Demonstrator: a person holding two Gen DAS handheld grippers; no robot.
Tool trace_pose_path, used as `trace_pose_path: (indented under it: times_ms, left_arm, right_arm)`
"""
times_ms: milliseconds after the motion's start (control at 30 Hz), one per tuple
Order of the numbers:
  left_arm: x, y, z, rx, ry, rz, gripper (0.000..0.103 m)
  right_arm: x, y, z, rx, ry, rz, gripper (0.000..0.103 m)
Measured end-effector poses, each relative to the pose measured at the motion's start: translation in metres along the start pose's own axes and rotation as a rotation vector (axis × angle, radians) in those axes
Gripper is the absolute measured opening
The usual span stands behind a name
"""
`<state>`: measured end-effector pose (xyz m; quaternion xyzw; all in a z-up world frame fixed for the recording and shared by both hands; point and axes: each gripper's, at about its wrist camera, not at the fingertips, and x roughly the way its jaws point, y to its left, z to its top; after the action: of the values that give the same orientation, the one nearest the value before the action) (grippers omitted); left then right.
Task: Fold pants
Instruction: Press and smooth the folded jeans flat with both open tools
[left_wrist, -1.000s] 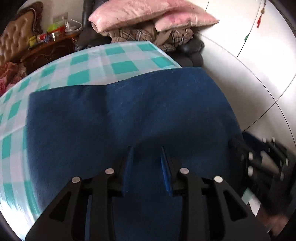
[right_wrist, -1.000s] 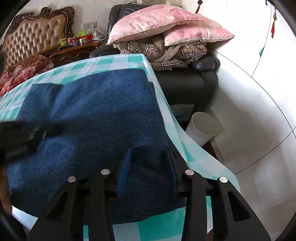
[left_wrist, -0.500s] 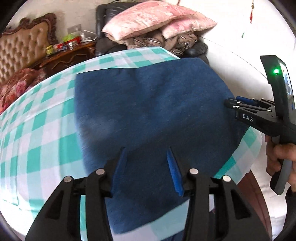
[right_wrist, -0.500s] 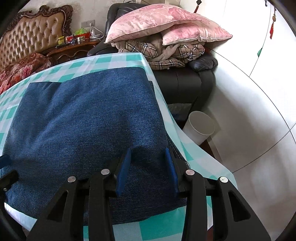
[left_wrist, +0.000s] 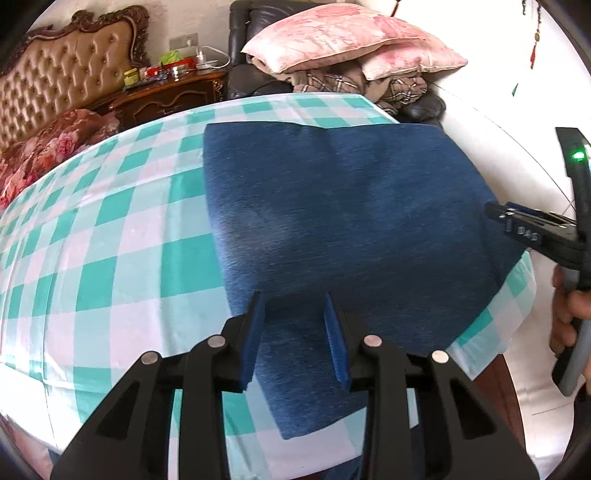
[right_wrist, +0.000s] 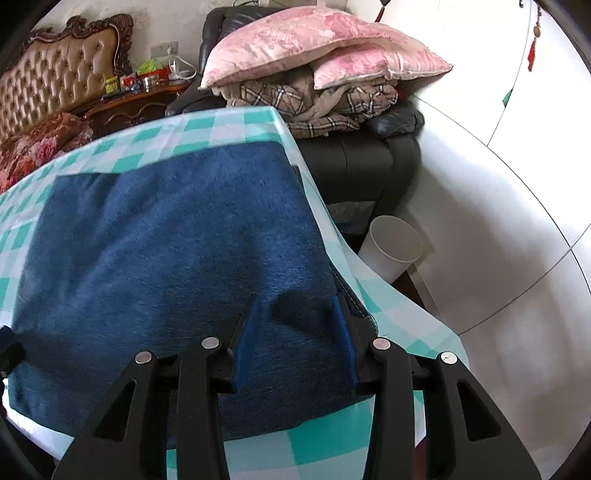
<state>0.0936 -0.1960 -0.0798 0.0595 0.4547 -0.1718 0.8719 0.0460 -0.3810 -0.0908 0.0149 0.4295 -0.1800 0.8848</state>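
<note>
The only legible writing was the white lettering "DAS" on the black side of the right gripper (left_wrist: 496, 214), seen from the left wrist view at the right edge of the frame, with a green light lit above it on the handle and a hand (left_wrist: 567, 314) wrapped around the grip; no other label could be read. The folded blue denim pants (left_wrist: 343, 229) lay flat on the counter (left_wrist: 92, 266), which was covered by a teal-and-white checked cloth; the pants sat toward the counter's right side, their right edge close to the cloth's drop-off. The left gripper (left_wrist: 295, 314) hung over the near left part of the pants, its jaws narrowly apart and closing, with denim showing between the blue pads but not pinched by them; the right gripper (right_wrist: 295, 317) stood over the near right corner of the pants, its jaws likewise partly apart, the pads clear of the fabric as far as the view showed. Behind the counter stood a dark armchair (right_wrist: 365, 166) heaped with pink pillows (right_wrist: 306, 48) and a plaid blanket (right_wrist: 317, 103); a white bin (right_wrist: 391, 251) stood on the floor beside it.
</note>
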Motion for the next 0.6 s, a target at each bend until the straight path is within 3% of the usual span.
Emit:
trace_pose_path:
  times_ms: [267, 467, 533, 600]
  left_arm:
    - [0.001, 0.009, 0.001, -0.026, 0.003, 0.032, 0.035]
    - [0.001, 0.015, 0.002, -0.038, 0.003, 0.048, 0.037]
    - [-0.002, 0.014, 0.008, -0.035, -0.023, 0.069, 0.037]
    - [-0.005, 0.011, 0.022, -0.026, -0.048, 0.04, 0.036]
  right_arm:
    - [-0.017, 0.026, 0.001, -0.043, -0.026, 0.038, 0.039]
    - [-0.003, 0.033, -0.007, -0.054, 0.023, 0.043, 0.039]
    - [0.001, 0.033, -0.011, -0.059, 0.026, 0.041, 0.039]
    - [0.002, 0.033, -0.012, -0.056, 0.027, 0.043, 0.04]
